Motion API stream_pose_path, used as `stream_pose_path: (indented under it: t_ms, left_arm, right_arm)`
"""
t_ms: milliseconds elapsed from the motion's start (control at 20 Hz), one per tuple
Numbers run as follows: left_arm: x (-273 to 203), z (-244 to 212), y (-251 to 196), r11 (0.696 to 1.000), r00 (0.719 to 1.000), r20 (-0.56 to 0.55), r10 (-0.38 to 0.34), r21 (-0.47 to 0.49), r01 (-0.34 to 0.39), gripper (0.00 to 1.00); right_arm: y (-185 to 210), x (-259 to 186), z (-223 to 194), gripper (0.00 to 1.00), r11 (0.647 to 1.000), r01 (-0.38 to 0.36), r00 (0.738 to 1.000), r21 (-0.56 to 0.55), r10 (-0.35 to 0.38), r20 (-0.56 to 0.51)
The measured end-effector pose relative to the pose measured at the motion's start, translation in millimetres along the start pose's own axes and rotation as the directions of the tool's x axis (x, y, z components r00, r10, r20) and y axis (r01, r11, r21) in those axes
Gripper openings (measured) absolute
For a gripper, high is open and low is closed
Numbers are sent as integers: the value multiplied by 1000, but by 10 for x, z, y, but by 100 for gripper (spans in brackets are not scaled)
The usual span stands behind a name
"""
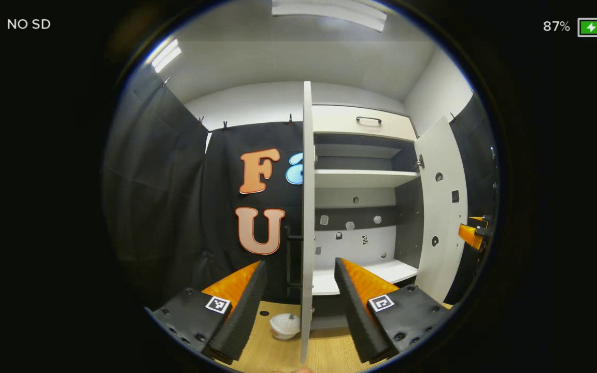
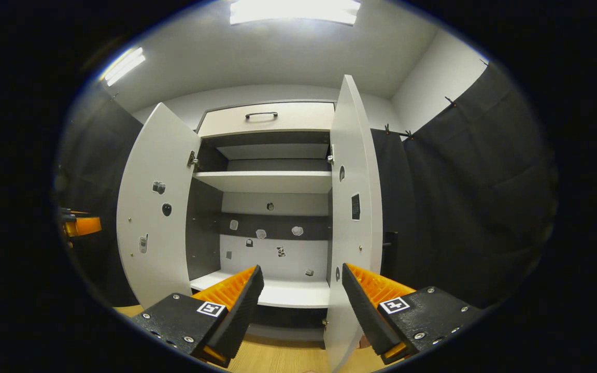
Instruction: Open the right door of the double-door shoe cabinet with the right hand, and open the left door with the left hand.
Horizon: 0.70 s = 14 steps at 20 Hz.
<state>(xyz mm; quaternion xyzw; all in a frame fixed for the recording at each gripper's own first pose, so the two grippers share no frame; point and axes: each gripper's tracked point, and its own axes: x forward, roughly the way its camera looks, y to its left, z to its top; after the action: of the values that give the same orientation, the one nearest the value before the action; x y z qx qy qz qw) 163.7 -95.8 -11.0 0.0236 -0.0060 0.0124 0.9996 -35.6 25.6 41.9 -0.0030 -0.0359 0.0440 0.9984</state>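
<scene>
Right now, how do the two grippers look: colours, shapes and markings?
Both look alike. The left gripper and right gripper have black bases with screws, wedge-shaped orange ribbed fingers faced with black ridged pads, and a small square black-and-white marker on each finger base.

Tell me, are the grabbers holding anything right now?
No, nothing. The left hand-held gripper is open, with the left door edge in the gap. The right hand-held gripper is open around the right door edge.
</scene>
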Motion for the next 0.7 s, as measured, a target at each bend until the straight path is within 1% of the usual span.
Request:
stream_pose_path:
  t_ms: [50, 400, 700]
  left_arm:
    - [-13, 3, -5, 1000, 1000, -1, -2, 2, 2, 81]
    - [-8, 15, -8, 1000, 1000, 1, 6, -3, -6, 81]
    - [-35, -21, 3, 1000, 1000, -24, 14, -5, -14, 81]
  right_arm:
    - [-11, -6, -3, 92, 1000, 1, 1000, 3, -1, 1]
    - [-88, -5, -54, 92, 1000, 8, 1000, 8, -8, -8]
    - [-127, 21, -82, 92, 1000, 11, 1000, 11, -11, -14]
